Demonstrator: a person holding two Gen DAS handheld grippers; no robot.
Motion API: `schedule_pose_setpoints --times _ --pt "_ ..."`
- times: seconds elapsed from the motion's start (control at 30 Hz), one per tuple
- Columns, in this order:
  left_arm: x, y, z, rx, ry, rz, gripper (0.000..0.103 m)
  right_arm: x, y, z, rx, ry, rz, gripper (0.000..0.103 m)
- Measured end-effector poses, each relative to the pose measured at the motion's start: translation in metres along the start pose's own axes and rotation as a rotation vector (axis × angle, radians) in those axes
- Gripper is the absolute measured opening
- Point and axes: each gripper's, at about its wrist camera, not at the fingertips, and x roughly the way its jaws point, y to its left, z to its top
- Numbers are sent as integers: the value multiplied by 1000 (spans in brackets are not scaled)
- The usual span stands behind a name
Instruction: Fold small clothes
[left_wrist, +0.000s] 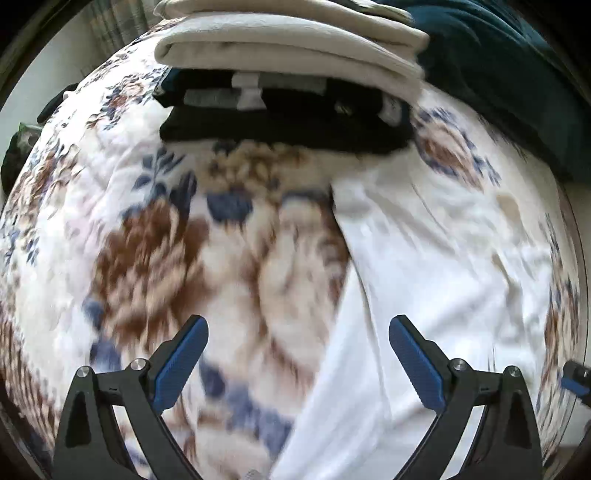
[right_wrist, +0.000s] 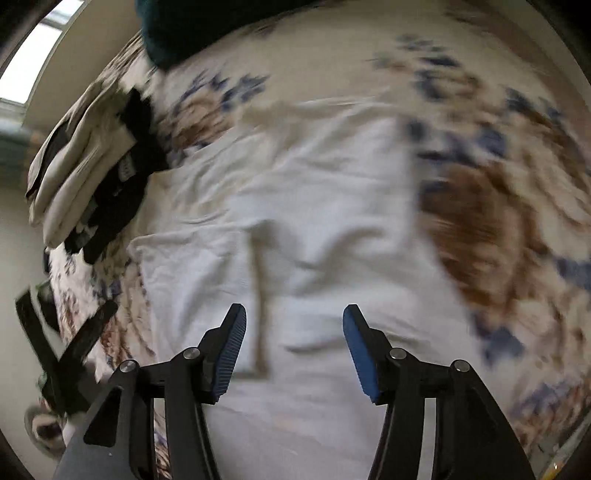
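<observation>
We are holding the left gripper above the flowered bedspread, its blue pads spread wide apart with nothing between them, so this claw is released. Beneath it we are looking mostly at the brown and blue flower print, blurred in this view. Just to its right the white garment is lying flat on the bedspread, one long edge running down toward the bottom of the left wrist view. Beyond it, at the far side of the bed, we are seeing a stack of folded clothes: cream pieces on top, black ones underneath. A dark teal blanket is bunched to the right of that stack.

Moving right, we are holding the right gripper directly above the white garment, which is filling the middle of the right wrist view with soft creases and a seam running up from near the left pad. Its jaws are standing parted and empty, clear of the cloth, so this claw is released as well. The folded stack is sitting at the left here, and the left gripper is showing at the lower left edge.
</observation>
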Motion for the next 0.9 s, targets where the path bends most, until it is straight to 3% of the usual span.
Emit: schedule_pose_setpoints --times 0.17,0.33,0.47,0.6,0.77,0.8,0.83,0.9 --pt "-39 -62 -61 137 17 1 100 -30 -70 -37 102 54 -61 58" --pt "-67 -169 -144 266 66 -17 100 -65 -130 -62 112 98 -53 58" --pt "-71 -251 -208 256 181 -74 100 -96 -165 -56 33 110 -40 59" --pt "-62 -321 -271 300 271 -85 100 -129 -196 -39 -66 111 -44 61" --pt "-31 -367 -326 362 312 -22 100 -150 -233 -17 -125 97 -52 62" --pt "-20 -370 -335 363 317 7 98 -149 -240 -12 -128 94 -62 62" --pt "-13 -369 -340 352 324 17 84 -148 -244 -10 -126 95 -66 62" --pt "-5 -360 -343 309 290 28 72 -140 -250 -2 -127 102 -57 62"
